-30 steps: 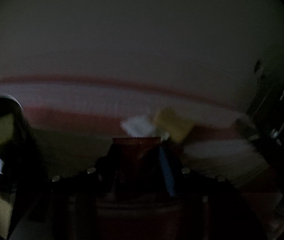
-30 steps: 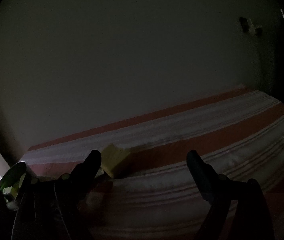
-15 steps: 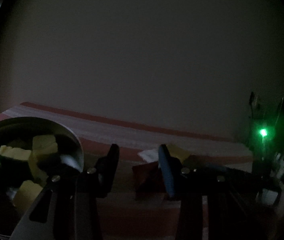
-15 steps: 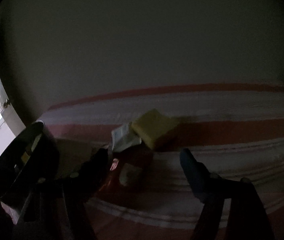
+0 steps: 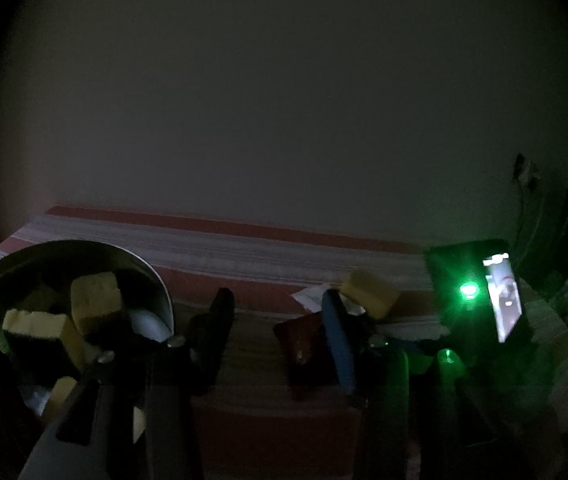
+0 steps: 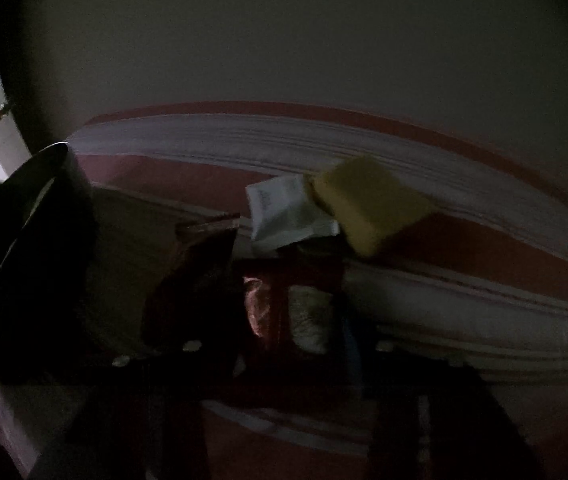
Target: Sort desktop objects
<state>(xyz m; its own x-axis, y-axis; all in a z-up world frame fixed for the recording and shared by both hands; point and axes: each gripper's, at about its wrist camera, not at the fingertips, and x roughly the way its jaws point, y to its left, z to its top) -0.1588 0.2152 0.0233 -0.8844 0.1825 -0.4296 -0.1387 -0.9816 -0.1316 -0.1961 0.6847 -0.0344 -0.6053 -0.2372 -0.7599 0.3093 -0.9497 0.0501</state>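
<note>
The scene is very dark. My left gripper (image 5: pixel 276 332) is open and empty above the striped cloth, to the right of a metal bowl (image 5: pixel 152 276) that holds several yellow sponge blocks (image 5: pixel 94 298). A dark red packet (image 5: pixel 303 344) lies just beyond its right finger, with a white sachet (image 5: pixel 311 294) and a yellow sponge (image 5: pixel 369 292) behind. My right gripper (image 6: pixel 291 312) is low over a red snack packet (image 6: pixel 280 300) with a finger on each side; whether it grips is unclear. The white sachet (image 6: pixel 284 210) and yellow sponge (image 6: pixel 367 204) lie beyond it.
A red-and-white striped cloth (image 6: pixel 463 280) covers the table, with a plain wall behind. The right gripper's body with a green light (image 5: pixel 467 291) and a lit phone screen (image 5: pixel 503 298) stands at right in the left view. The bowl (image 6: pixel 44 200) is at left in the right view.
My left gripper let go of the dark red packet and opened, then held still. My right gripper swung left and came down over the red snack packet.
</note>
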